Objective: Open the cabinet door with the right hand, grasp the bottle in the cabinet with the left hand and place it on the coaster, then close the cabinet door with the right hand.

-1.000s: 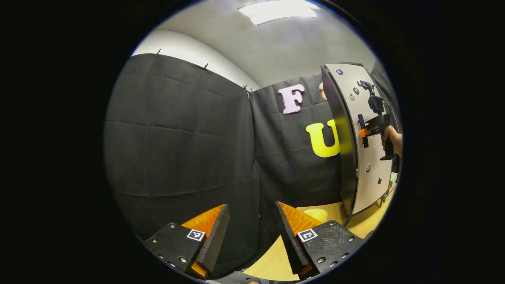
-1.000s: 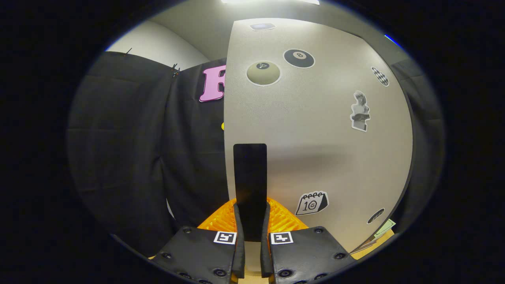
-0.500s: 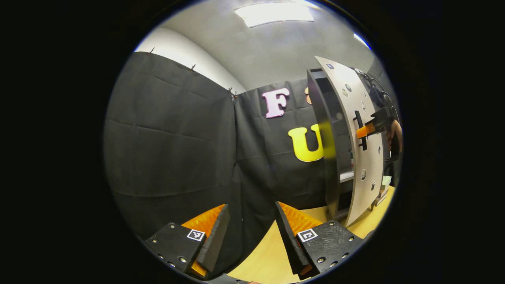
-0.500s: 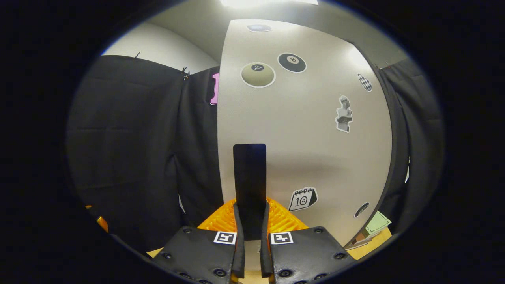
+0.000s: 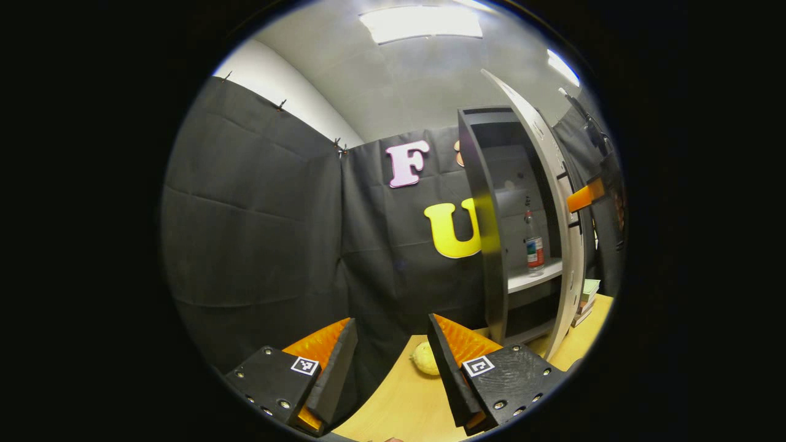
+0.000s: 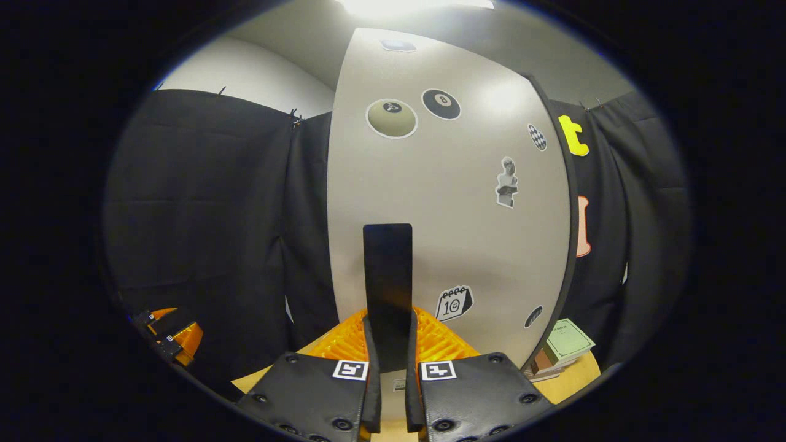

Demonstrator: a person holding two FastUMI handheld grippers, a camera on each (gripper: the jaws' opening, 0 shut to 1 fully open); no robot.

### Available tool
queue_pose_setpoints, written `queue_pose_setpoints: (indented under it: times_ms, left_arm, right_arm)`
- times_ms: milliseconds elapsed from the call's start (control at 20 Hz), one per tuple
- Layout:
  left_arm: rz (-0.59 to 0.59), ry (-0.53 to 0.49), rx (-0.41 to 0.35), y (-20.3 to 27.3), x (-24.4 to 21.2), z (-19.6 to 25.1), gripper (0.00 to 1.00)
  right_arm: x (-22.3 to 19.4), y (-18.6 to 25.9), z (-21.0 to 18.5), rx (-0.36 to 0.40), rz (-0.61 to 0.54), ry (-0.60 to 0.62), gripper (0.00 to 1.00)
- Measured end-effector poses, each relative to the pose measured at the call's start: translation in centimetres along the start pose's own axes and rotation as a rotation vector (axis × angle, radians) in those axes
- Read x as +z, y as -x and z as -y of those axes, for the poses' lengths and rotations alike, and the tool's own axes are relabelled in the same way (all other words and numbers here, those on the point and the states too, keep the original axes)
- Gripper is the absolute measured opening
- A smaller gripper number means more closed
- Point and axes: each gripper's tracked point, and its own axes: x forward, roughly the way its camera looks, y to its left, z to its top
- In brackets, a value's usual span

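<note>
- Right gripper (image 6: 393,344): your fingers are clamped on the black door handle (image 6: 387,276), one on each side of it.
- Cabinet door (image 6: 448,202) stands swung open; in the left gripper view the cabinet (image 5: 485,221) interior is exposed.
- Bottle (image 5: 535,245) stands upright on the cabinet's pale shelf (image 5: 533,277), untouched.
- Left gripper (image 5: 393,368): your fingers are spread apart, holding nothing, above the wooden table (image 5: 399,405) and well short of the cabinet.
- Yellowish object (image 5: 424,358) lies on the table just beyond your fingers; can't tell what it is.

Cabinet door (image 6: 454,202) stickers: "8" on black ball (image 6: 441,104), "10" on calendar (image 6: 454,302).
</note>
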Motion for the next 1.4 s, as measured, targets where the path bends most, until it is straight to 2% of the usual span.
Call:
queue_pose_setpoints:
  times_ms: [250, 350, 650, 900, 950, 1400]
  left_arm:
    - [0.028, 0.015, -0.099, -1.2, 1.2, 4.9, 0.65]
    - [0.044, 0.032, -0.142, -1.4, 2.0, 7.1, 0.67]
    - [0.043, 0.069, -0.225, -0.5, 3.1, 14.5, 0.65]
    - [0.051, 0.071, -0.246, 2.6, 5.2, 20.0, 0.67]
    - [0.045, 0.067, -0.244, 3.2, 5.2, 20.8, 0.65]
    - [0.037, 0.048, -0.208, 5.6, 6.6, 26.4, 0.67]
  right_arm:
    - [-0.2, 1.0, 0.7, -0.033, -0.012, 0.014, 0.17]
    - [-0.2, 1.6, 1.2, -0.053, -0.017, 0.018, 0.15]
    - [-0.4, 2.9, 2.8, -0.078, -0.028, 0.044, 0.17]
    - [-0.4, 3.7, 3.7, -0.059, -0.034, 0.045, 0.16]
    - [-0.5, 3.7, 3.9, -0.057, -0.033, 0.044, 0.16]
    - [-0.1, 4.0, 5.9, -0.079, 0.008, 0.036, 0.16]
